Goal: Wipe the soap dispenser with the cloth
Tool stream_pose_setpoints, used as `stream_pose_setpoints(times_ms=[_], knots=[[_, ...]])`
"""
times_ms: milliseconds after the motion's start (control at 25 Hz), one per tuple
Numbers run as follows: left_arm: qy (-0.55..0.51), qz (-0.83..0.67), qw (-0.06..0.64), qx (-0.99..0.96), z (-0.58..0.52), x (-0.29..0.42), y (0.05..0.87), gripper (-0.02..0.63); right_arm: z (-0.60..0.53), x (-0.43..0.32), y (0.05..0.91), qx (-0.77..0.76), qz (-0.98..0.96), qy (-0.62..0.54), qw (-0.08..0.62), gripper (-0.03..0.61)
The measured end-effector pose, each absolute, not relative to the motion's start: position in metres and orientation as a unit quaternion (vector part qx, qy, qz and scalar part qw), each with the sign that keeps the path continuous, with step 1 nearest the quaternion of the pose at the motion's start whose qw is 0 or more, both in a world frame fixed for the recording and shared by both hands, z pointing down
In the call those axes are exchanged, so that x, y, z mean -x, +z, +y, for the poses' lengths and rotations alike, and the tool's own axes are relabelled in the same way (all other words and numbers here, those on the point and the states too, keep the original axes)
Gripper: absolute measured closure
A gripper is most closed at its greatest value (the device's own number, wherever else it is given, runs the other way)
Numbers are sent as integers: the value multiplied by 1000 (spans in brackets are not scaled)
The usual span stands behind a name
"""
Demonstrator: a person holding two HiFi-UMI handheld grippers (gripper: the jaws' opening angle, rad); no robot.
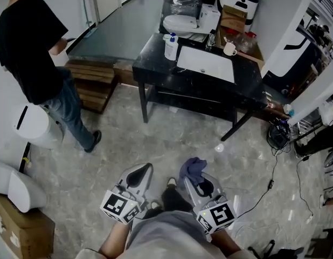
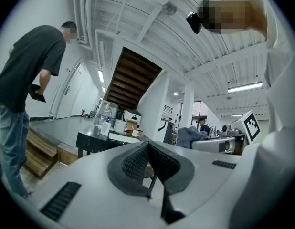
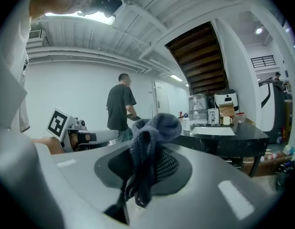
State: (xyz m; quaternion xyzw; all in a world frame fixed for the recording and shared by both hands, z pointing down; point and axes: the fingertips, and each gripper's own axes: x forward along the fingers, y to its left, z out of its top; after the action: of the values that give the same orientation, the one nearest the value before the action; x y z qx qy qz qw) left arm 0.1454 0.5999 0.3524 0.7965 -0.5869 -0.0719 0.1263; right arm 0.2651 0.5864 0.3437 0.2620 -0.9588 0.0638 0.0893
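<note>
The soap dispenser (image 1: 171, 47), a white bottle with a blue pump, stands on the left end of a black washstand (image 1: 155, 63) beside its white sink (image 1: 207, 63), well ahead of me. It shows small in the left gripper view as the soap dispenser (image 2: 105, 127) and in the right gripper view as the soap dispenser (image 3: 186, 123). My right gripper (image 1: 196, 172) is shut on a bunched blue-grey cloth (image 3: 150, 144), which also appears as the cloth (image 1: 192, 169). My left gripper (image 1: 138, 178) is shut with nothing in it, close to my body. Both are far from the washstand.
A person in a black shirt (image 1: 32, 53) stands at the left near wooden pallets (image 1: 94, 82). A white mug (image 1: 229, 49) and boxes sit on the washstand's far side. A white bin (image 1: 37, 125), a cardboard box (image 1: 21, 228) and floor cables (image 1: 274, 171) lie around.
</note>
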Motion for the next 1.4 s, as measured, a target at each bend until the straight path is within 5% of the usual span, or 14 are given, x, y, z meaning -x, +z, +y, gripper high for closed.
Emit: stream_pose_setpoints(times_ms=[1400], knots=[[-26, -576, 105, -810, 313, -56, 343, 607, 299, -179, 347, -261, -961, 71, 64, 505]])
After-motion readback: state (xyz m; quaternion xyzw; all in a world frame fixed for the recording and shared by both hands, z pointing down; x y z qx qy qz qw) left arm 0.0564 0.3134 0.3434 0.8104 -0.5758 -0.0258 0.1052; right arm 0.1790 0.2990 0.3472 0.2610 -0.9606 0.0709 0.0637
